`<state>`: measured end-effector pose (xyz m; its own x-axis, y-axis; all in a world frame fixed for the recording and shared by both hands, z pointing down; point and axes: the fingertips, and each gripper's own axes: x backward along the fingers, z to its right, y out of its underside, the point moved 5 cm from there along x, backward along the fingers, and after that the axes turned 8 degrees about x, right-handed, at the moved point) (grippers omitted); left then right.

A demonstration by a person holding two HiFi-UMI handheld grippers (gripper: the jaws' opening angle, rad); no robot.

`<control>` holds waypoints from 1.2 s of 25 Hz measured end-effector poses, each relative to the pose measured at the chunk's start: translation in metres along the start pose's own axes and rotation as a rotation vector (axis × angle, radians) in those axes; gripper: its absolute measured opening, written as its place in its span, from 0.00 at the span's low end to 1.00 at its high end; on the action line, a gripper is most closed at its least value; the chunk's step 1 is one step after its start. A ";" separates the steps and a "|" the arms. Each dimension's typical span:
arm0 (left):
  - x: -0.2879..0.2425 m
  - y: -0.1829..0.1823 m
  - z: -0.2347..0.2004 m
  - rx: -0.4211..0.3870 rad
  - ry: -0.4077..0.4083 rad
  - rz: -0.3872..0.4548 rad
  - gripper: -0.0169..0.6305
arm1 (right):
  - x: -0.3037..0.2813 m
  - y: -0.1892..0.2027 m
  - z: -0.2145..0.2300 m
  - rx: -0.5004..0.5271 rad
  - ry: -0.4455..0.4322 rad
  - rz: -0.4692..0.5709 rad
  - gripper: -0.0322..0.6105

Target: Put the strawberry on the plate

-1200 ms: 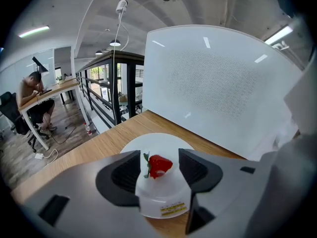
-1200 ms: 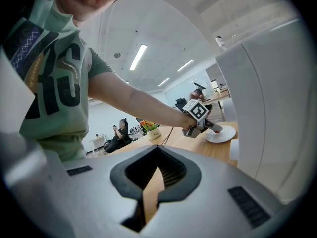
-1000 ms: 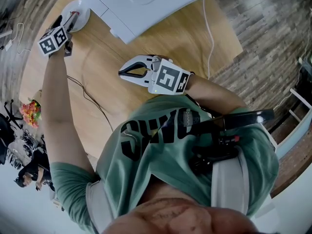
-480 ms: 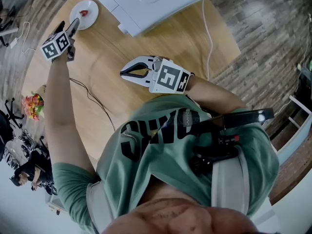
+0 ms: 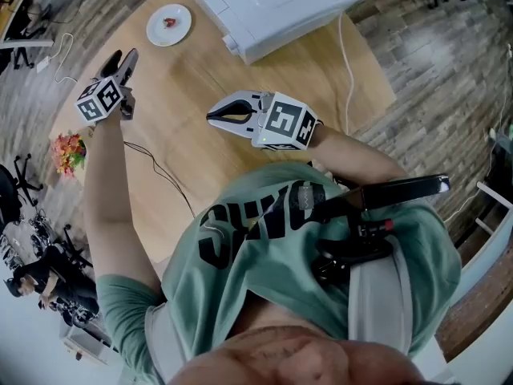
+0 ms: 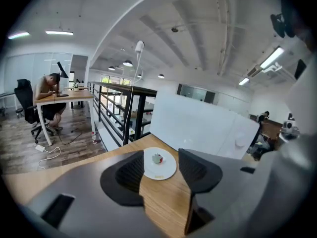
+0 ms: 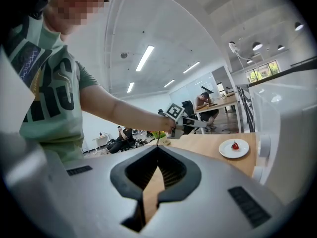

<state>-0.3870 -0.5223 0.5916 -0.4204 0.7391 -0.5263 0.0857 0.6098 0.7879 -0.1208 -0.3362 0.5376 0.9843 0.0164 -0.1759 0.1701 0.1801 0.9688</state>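
Round wooden table [image 5: 188, 95]: white plate [image 5: 179, 34], white box [image 5: 264, 6], cable [image 5: 348, 62].

Bright ceiling light, perhaps edge-warped.

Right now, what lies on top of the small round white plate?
One small red strawberry lies near the middle of the round white plate. The part of the light wooden table under the plate is covered.

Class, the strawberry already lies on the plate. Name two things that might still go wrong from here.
1. The plate sits near the edge of the table; a bump from the left gripper, whose empty jaws have just been closing, might knock it and the strawberry off.
2. A black cable crosses the table under the left arm and might snag.
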 end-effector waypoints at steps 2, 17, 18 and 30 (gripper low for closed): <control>0.038 -0.001 0.005 0.049 0.019 0.098 0.28 | -0.006 -0.008 -0.004 0.022 -0.007 -0.006 0.06; 0.354 0.110 0.049 0.068 0.051 0.341 0.03 | -0.097 -0.086 -0.071 0.115 -0.078 -0.015 0.06; 0.372 0.112 0.050 0.054 0.063 0.356 0.03 | -0.104 -0.092 -0.077 0.106 -0.070 -0.010 0.06; 0.507 0.166 0.068 -0.030 0.164 0.367 0.03 | -0.122 -0.119 -0.153 0.077 0.057 -0.005 0.06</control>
<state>-0.5242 -0.0268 0.4339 -0.5055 0.8494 -0.1516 0.2320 0.3031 0.9243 -0.2682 -0.2092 0.4167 0.9796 0.0717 -0.1878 0.1799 0.1044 0.9781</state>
